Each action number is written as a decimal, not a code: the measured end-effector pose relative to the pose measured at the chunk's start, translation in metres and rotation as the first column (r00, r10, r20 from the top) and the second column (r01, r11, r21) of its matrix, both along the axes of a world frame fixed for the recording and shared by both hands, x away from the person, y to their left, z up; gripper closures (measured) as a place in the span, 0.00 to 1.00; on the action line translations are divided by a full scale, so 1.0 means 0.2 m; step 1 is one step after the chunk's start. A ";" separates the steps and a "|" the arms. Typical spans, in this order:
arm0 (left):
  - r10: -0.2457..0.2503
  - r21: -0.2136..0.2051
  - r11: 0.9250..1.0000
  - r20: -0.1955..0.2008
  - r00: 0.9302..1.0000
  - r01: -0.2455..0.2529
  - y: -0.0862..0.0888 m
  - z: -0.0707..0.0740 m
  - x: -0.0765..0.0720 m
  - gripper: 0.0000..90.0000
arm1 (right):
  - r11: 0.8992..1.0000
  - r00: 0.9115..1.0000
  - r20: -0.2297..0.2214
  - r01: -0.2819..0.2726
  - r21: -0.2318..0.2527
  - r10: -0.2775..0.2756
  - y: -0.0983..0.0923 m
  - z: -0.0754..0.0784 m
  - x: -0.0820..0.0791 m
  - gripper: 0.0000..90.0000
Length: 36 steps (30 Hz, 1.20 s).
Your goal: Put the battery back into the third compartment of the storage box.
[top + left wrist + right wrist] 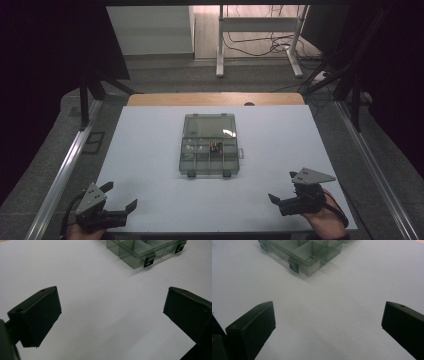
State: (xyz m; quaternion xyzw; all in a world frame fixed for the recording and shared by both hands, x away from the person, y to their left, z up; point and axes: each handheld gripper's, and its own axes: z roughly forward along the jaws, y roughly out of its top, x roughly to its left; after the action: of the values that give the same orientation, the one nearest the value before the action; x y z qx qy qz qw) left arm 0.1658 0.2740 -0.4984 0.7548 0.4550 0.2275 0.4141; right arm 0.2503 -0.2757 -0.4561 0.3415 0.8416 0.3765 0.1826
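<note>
Translucent grey-green plastic organiser box (209,145) sits at the middle of the white tabletop (145,150), lid swung back flat on its far side, divided tray facing up. One small dark item (216,147) lies in a compartment of the tray's far row, right of centre; too small to identify. Two black latches (149,262) hang off the box's near edge. Left gripper (121,197) rests near the table's front edge, well apart from the box, to its near left; jaws spread wide, nothing between them but bare table. Right gripper (283,186) lies to the box's near right, also well apart from it, jaws likewise wide and empty. Each gripper view looks toward a near corner of the box.
</note>
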 end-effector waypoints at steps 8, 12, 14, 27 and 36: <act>-0.001 0.002 1.000 -0.001 1.000 0.001 0.00 0.00 0.00 0.02 | 0.998 0.998 0.013 0.059 0.012 -0.059 -0.07 0.01 -0.03 0.00; 0.000 0.000 1.000 -0.001 1.000 0.000 0.00 0.00 0.00 0.02 | 0.996 0.996 0.013 0.083 0.026 -0.083 -0.10 0.00 -0.05 0.00; 0.001 0.000 1.000 -0.001 1.000 -0.001 0.00 0.00 0.00 0.02 | 0.995 0.995 0.010 0.095 0.030 -0.095 -0.12 0.00 -0.05 0.00; 0.001 -0.003 1.000 -0.002 1.000 -0.001 0.00 0.00 0.00 0.02 | 0.983 0.984 0.000 0.177 0.046 -0.177 -0.21 -0.03 -0.10 0.00; 0.003 -0.003 1.000 -0.001 1.000 -0.003 0.00 0.00 0.00 0.02 | 0.976 0.976 -0.004 0.217 0.023 -0.217 -0.28 -0.05 -0.13 0.00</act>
State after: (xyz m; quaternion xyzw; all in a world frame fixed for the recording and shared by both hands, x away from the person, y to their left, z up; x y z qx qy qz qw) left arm 0.1659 0.2742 -0.4983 0.7537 0.4568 0.2269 0.4146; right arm 0.2245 -0.3316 -0.4659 0.4336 0.7951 0.3638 0.2181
